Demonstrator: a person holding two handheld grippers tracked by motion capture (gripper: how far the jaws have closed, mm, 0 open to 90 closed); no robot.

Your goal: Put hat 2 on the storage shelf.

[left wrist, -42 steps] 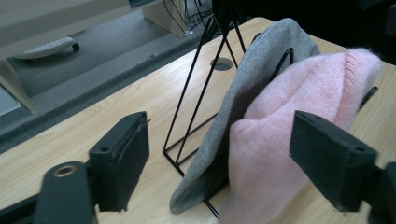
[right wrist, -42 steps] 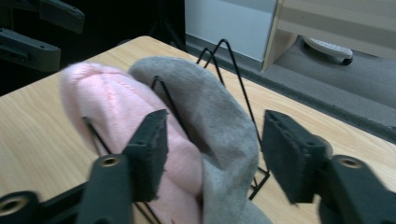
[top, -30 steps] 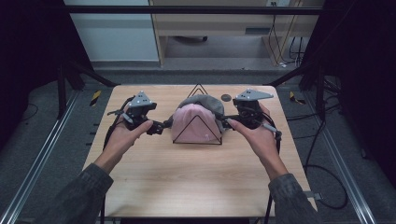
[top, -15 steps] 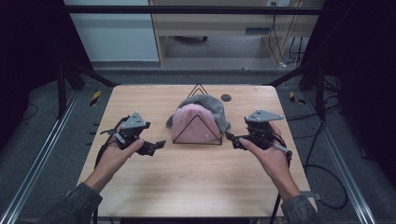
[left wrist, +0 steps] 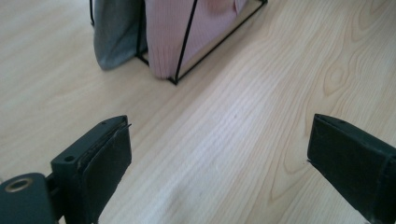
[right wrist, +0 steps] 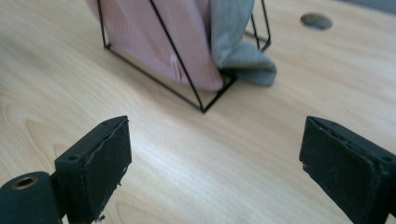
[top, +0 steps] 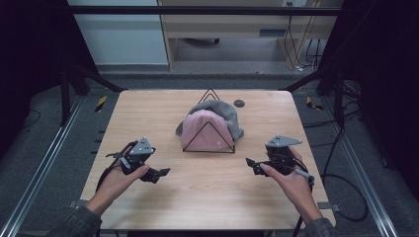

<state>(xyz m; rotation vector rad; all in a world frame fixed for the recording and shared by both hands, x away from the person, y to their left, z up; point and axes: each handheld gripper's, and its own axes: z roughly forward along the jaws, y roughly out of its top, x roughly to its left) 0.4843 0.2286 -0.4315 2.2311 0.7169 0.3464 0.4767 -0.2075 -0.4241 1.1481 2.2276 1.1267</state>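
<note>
1. A pink ribbed knit cap (top: 203,129) hangs draped over a black wire triangular stand (top: 208,140) near the middle of the light wooden table (top: 212,197), a touch toward 12 o'clock from centre. A grey knit cap (top: 225,111) lies over the same stand just behind the pink one, its edge spilling down at the stand's 3 o'clock side onto the wood.

2. In the left gripper view the pink cap's ribbed hem (left wrist: 168,37) reaches down to the stand's base rod, with the grey fabric (left wrist: 114,32) beside it.

3. A small dark round hole (top: 239,103) sits in the tabletop at about 1 o'clock from the stand.

4. The person's forearms come in from 6 o'clock. The left hand (top: 118,177) holds the left gripper (top: 159,174) at roughly 8 o'clock from the stand, jaws pointing toward 3 o'clock. The right hand (top: 289,175) holds the right gripper (top: 251,163) at about 4 o'clock from the stand, jaws pointing toward 9 o'clock.

5. Both grippers stand well apart from the caps — neither touches stand or fabric.

6. Each gripper's jaws are spread wide, with bare wood between them — nothing is held.
</note>
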